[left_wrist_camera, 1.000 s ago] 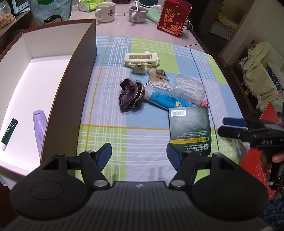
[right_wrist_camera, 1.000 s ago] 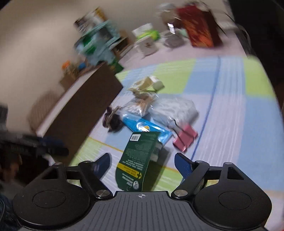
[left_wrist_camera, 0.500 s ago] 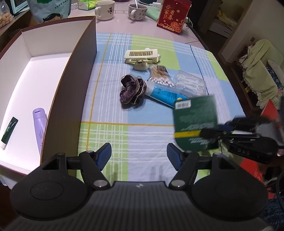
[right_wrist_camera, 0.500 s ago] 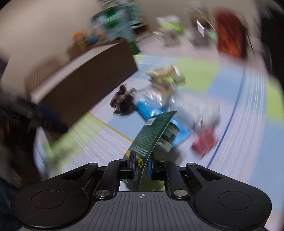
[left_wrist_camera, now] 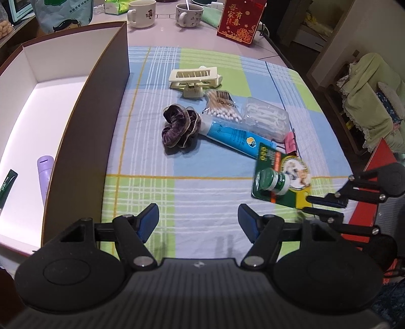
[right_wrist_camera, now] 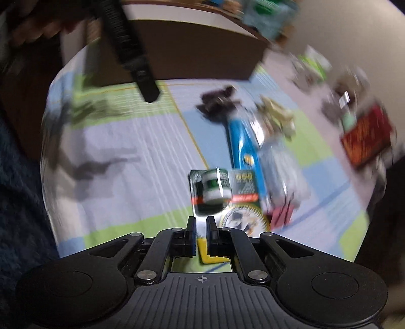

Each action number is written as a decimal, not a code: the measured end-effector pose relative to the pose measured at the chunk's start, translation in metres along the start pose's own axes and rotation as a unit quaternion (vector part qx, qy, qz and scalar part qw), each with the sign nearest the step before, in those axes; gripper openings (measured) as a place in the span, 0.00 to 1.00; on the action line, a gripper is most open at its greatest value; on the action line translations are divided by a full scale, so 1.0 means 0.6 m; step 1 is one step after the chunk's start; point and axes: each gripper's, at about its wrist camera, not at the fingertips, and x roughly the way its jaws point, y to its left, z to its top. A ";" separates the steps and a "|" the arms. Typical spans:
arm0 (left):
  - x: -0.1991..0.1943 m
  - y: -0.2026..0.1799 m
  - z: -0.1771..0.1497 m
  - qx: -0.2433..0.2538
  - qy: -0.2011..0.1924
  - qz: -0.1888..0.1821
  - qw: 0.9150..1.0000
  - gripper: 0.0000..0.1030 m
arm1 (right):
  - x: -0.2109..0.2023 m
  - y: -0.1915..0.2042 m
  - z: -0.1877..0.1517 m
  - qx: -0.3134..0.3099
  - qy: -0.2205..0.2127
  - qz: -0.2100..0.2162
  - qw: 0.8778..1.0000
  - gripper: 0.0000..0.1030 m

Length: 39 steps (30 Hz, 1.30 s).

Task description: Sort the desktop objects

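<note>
Left wrist view:
- Left gripper: held low over the near edge of the tabletop; jaws are spread wide, with nothing between them.
- Checked cloth: laid over the tabletop, in blue, green and lilac squares.
- Green blister card: a small green-capped bottle is sealed on its face; it is seen near the right edge of the cloth, tilted, gripped at its yellow lower corner.
- Right gripper: entered from the right edge; jaws are closed on the card's corner.
- Blue tube: lying at the middle of the cloth, its cap end touching the purple scrunchie.
- Cotton swab packet and clear plastic case: set just behind the tube, side by side.
- Cream hair claw: placed toward the far edge of the cloth.
- Pink item: partly hidden beside the clear case; kind cannot be told.
- Brown box: standing along the left edge, white inside; a lilac bottle and a dark green sachet are lying in it.
- Two mugs and a red packet: kept on the bare far edge of the tabletop.

Right wrist view (heavily blurred):
- Right gripper: jaws are drawn nearly together, the card's yellow corner clamped between them.
- Green blister card: held just ahead of the fingers, bottle side up.
- Blue tube: seen beyond the card.
- Brown box: seen across the far side.
</note>
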 end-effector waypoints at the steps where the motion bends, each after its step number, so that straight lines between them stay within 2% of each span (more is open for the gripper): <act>1: 0.003 -0.001 0.002 0.003 0.000 0.002 1.000 0.63 | -0.007 -0.007 -0.008 0.027 -0.001 0.006 1.000 0.04; 5: 0.024 -0.009 0.016 0.018 -0.002 0.008 1.000 0.63 | -0.022 -0.042 -0.036 0.140 -0.002 0.011 0.990 0.04; 8: 0.049 -0.014 0.036 0.028 0.000 0.018 0.999 0.63 | -0.026 -0.076 -0.052 0.234 -0.010 0.015 0.972 0.04; 9: 0.056 -0.015 0.043 0.031 -0.004 0.020 0.999 0.63 | -0.029 -0.086 -0.057 0.262 -0.012 0.017 0.965 0.10; 10: 0.064 -0.016 0.050 0.035 -0.006 0.023 0.999 0.63 | -0.030 -0.096 -0.063 0.291 -0.013 0.019 0.956 0.21; 11: 0.073 -0.017 0.058 0.038 -0.004 0.028 0.999 0.63 | -0.031 -0.103 -0.069 0.317 -0.015 0.018 0.948 0.66; 12: 0.083 -0.017 0.064 0.043 -0.002 0.033 0.999 0.64 | -0.035 -0.109 -0.075 0.342 -0.020 0.009 0.939 0.87; 14: 0.101 -0.018 0.076 0.053 0.003 0.046 0.998 0.64 | -0.043 -0.119 -0.085 0.378 -0.039 -0.007 0.925 0.87; 18: 0.128 -0.020 0.095 0.084 0.005 0.073 0.994 0.64 | -0.044 -0.140 -0.103 0.442 -0.029 -0.007 0.897 0.87; 22: 0.145 -0.026 0.112 0.117 0.000 0.084 0.990 0.60 | -0.047 -0.154 -0.124 0.497 -0.026 -0.001 0.867 0.87; 25: 0.163 -0.033 0.122 0.142 0.001 0.085 0.986 0.48 | -0.048 -0.161 -0.136 0.527 -0.024 -0.002 0.850 0.87; 26: 0.170 -0.034 0.123 0.148 0.004 0.086 0.985 0.34 | -0.046 -0.163 -0.139 0.534 -0.023 -0.003 0.845 0.87; 27: 0.176 -0.035 0.124 0.153 0.008 0.091 0.984 0.26 | -0.046 -0.165 -0.141 0.540 -0.020 -0.004 0.842 0.87; 29: 0.175 -0.036 0.120 0.163 0.005 0.099 0.982 0.20 | -0.047 -0.168 -0.141 0.547 -0.014 -0.008 0.837 0.87; 31: 0.165 -0.032 0.114 0.155 0.007 0.089 0.984 0.19 | -0.049 -0.168 -0.138 0.550 -0.012 -0.009 0.835 0.87; 35: 0.132 -0.030 0.087 0.143 0.011 0.063 0.988 0.19 | -0.049 -0.162 -0.118 0.539 -0.013 -0.006 0.842 0.87; 37: 0.122 -0.031 0.074 0.134 0.017 0.052 0.989 0.23 | -0.045 -0.157 -0.104 0.526 -0.011 -0.004 0.850 0.87; 39: 0.124 -0.028 0.069 0.120 0.019 0.046 0.992 0.41 | -0.039 -0.152 -0.091 0.514 -0.007 -0.005 0.858 0.87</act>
